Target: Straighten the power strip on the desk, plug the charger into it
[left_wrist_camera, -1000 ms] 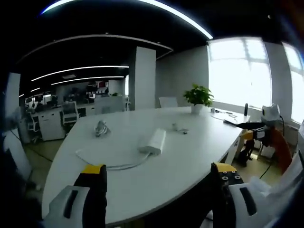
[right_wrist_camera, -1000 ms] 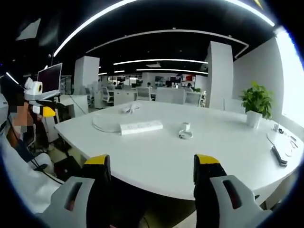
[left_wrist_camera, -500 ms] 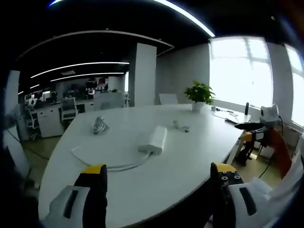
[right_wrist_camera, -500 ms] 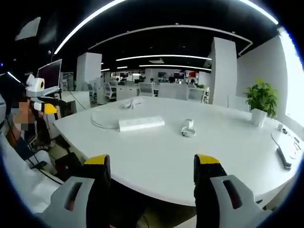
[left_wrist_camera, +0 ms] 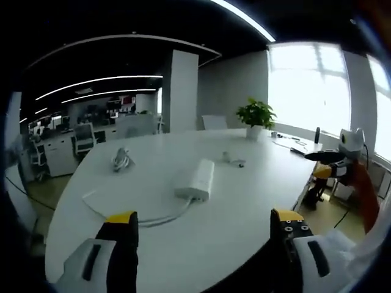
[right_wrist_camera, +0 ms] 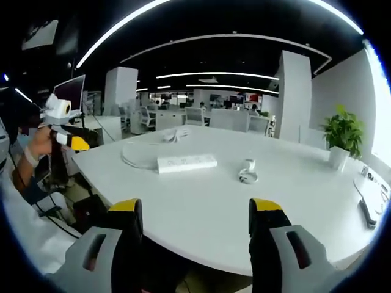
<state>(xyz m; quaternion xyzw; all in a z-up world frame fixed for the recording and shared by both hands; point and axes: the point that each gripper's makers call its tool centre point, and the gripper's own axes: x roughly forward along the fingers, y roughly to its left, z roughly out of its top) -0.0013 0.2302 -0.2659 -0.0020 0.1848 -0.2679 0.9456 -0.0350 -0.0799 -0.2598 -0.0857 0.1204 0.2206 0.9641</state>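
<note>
Both grippers wide open, holding nothing; power strip [left_wrist_camera: 196, 179] lies well ahead on the counter [left_wrist_camera: 244, 207], probably nearer the left gripper [left_wrist_camera: 204, 229].

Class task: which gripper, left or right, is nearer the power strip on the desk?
Hard to tell. Both grippers, left and right, hang open at the desk edge, well short of the power strip.

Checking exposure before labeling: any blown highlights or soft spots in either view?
Left gripper view: windows blown out to white, ceiling near black, power strip soft but readable. Right gripper view: evener light, glare at the right edge by the plant, power strip and charger sharper; strong fisheye bending of the table edge in both.
</note>
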